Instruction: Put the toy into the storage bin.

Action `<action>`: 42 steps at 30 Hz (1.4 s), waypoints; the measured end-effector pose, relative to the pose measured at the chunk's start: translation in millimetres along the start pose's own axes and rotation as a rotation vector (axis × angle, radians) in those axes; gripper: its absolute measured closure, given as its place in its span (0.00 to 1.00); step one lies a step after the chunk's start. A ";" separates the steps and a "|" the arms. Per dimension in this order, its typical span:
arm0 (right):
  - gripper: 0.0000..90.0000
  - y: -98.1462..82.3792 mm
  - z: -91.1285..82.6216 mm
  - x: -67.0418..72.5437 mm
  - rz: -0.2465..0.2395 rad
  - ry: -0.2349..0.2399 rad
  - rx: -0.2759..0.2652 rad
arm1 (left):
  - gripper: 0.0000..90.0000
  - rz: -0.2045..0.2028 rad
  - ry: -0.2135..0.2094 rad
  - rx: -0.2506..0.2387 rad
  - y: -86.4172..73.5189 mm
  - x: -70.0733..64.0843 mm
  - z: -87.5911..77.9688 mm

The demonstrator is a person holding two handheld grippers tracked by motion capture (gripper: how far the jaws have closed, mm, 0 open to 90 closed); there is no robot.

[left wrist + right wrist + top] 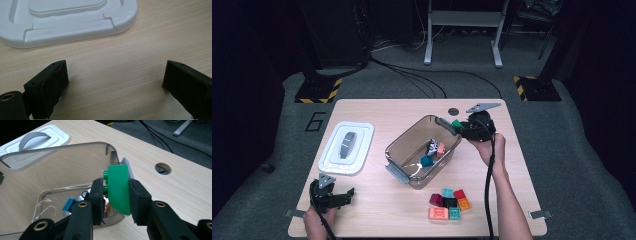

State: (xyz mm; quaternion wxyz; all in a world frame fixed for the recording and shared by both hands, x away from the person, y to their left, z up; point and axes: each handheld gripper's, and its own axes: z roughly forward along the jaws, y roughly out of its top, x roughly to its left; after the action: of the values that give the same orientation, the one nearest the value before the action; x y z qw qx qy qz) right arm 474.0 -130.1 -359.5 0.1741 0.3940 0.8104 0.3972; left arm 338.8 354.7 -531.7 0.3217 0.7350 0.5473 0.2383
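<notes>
The green block is pinched between the black pads of the right hand-held gripper. It hangs in the air just over the far corner of the clear bin, at about 2 o'clock from the bin's middle. The block has a curved side, and the pads hold it only by its lower part.

That curved side looks slippery, so the block might twist or pop out if the squeeze gets weak. It also sits right above the bin's rim, not over the middle. If it is let go here, it may hit the rim and bounce onto the bench. Moving it toward 8 o'clock first, deeper over the bin, would be safer.

A few blocks lie inside the bin. More blocks wait in a bunch at 5 o'clock from the bin. The trailing cable could bump them.

The left hand-held gripper rests with its jaws wide and nothing in them, near the white lid at 9 o'clock.
</notes>
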 end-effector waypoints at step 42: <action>0.52 -21.9 -3.0 5.0 0.021 0.068 0.027 | 0.07 0.001 0.000 0.000 0.0 0.0 0.0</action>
State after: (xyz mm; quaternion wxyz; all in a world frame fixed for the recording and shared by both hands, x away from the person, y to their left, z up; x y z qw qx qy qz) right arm 458.1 -135.9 -374.5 0.1369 0.3910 0.8169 0.4013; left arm 338.8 354.8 -531.7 0.3215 0.7352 0.5470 0.2384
